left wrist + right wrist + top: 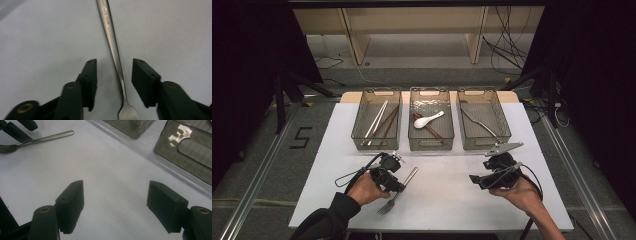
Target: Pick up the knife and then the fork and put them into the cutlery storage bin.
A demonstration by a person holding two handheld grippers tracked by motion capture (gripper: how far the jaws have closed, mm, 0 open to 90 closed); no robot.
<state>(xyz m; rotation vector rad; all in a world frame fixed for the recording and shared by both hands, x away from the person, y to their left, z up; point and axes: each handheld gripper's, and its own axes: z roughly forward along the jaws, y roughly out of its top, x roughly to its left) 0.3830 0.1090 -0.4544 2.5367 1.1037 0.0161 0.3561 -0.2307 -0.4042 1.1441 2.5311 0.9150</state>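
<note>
The fork [113, 47] lies on the bench [45, 37], lower centre of frame. The left hand-held gripper [113, 82] straddles it, spread, untouching. The right hand-held gripper [115, 205] is spread, holding nothing

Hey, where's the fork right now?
In the high view the fork lies flat on the white table, front left, in front of the three baskets, its handle between the open jaws of the left gripper.

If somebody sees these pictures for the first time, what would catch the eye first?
Probably the fork lying on the white table, its handle between the open jaws of the left gripper, which do not touch it. Next come three mesh baskets in a row at the far edge, the middle one holding a white spoon. The right gripper is open above bare table.
</note>
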